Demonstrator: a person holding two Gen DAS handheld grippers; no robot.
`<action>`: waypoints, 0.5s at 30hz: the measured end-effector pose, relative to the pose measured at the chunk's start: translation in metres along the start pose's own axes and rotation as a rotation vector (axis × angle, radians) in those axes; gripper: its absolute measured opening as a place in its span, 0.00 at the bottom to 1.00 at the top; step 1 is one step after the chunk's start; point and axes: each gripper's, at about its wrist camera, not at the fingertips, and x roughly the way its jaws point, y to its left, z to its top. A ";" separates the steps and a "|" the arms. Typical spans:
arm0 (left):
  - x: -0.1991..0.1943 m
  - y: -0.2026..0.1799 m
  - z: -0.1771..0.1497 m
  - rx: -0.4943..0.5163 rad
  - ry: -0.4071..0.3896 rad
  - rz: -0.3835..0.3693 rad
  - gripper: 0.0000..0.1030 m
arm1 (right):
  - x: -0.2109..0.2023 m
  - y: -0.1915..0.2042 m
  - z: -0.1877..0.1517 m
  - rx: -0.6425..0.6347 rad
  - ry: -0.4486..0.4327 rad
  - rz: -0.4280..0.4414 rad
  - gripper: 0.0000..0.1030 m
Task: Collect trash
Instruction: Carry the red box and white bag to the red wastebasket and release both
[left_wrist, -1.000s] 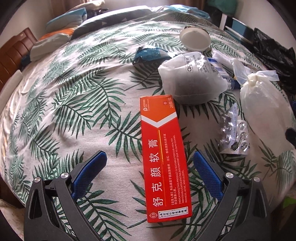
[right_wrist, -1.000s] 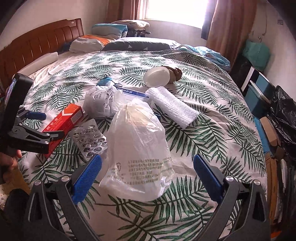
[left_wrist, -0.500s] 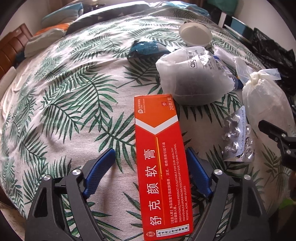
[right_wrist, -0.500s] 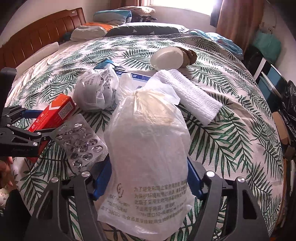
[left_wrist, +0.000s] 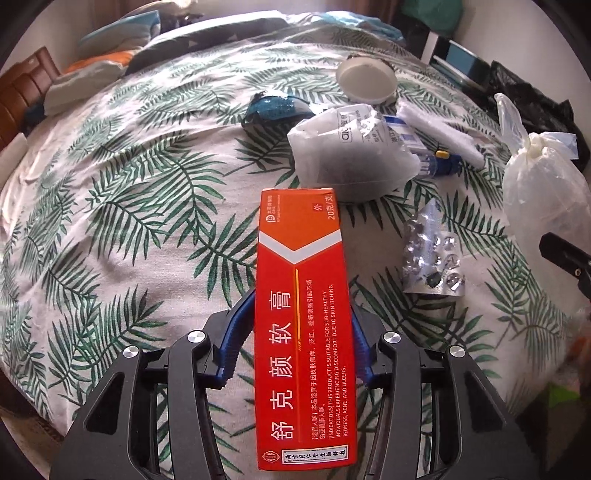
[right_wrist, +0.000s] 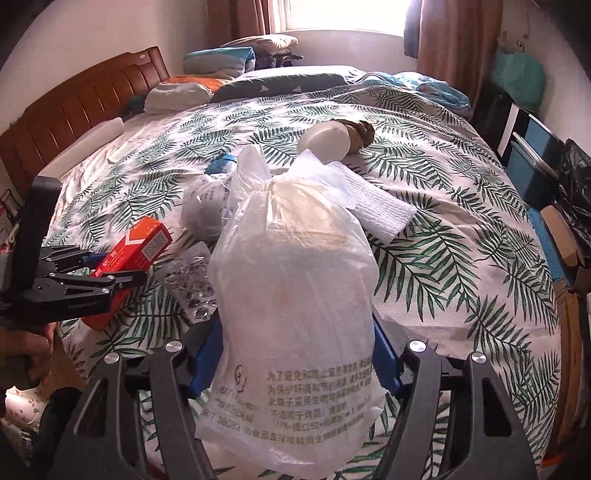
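Since the earlier frames both pairs of tongs have closed; the left tongs, wide a second ago, now clamp the red ointment box by its long sides, its far end pointing ahead above the bed; bare leaf-print cover lies to their left, up to the pillows; ahead and right crowd a white pouch and a blister pack; the right tongs now pinch the knotted plastic bag; open bedding runs to their right, to the bed's edge.

Bright window daylight, soft shadows, fisheye-warped dark edges.
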 end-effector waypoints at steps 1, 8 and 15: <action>-0.008 -0.002 -0.003 0.002 -0.009 -0.003 0.47 | -0.009 0.003 -0.003 -0.001 -0.007 0.005 0.65; -0.067 -0.017 -0.036 0.038 -0.063 -0.031 0.47 | -0.061 0.030 -0.037 -0.007 -0.027 0.043 0.65; -0.111 -0.032 -0.096 0.065 -0.069 -0.063 0.47 | -0.100 0.059 -0.083 -0.004 -0.026 0.091 0.65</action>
